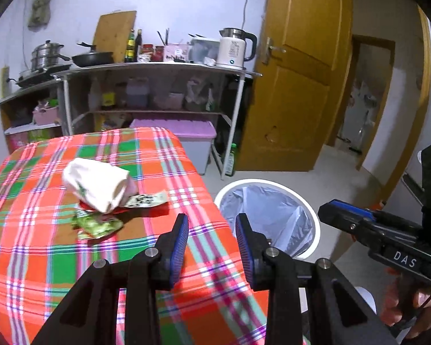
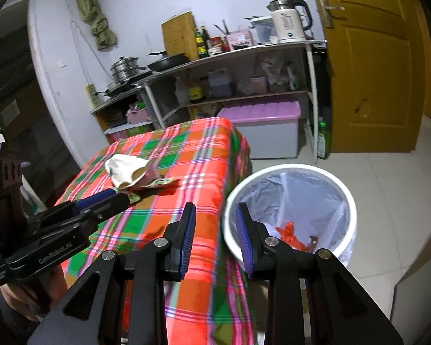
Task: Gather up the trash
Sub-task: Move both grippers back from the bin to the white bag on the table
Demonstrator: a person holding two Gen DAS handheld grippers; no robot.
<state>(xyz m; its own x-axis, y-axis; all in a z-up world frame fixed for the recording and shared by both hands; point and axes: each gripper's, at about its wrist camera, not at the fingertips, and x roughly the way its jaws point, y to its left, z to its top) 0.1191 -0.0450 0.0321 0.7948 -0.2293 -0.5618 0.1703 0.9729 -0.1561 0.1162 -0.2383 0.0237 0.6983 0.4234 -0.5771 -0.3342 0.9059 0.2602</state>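
Both the left gripper [image 1: 212, 234] and the right gripper [image 2: 215, 225] are seen with jaws apart and empty. A crumpled cream paper bag [image 1: 96, 183] lies on the plaid counter [image 1: 43, 258] atop flat snack wrappers [image 1: 99, 225], its long axis running toward the bin [image 2: 290, 210], open mouth nearest it. It is judged light, soft and crushable, best pinched at the mouth's folded edge.

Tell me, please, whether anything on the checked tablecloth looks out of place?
Yes: a crumpled white paper bag and snack wrappers lie heaped on the tablecloth, while the lined bin beside it holds only red scraps.
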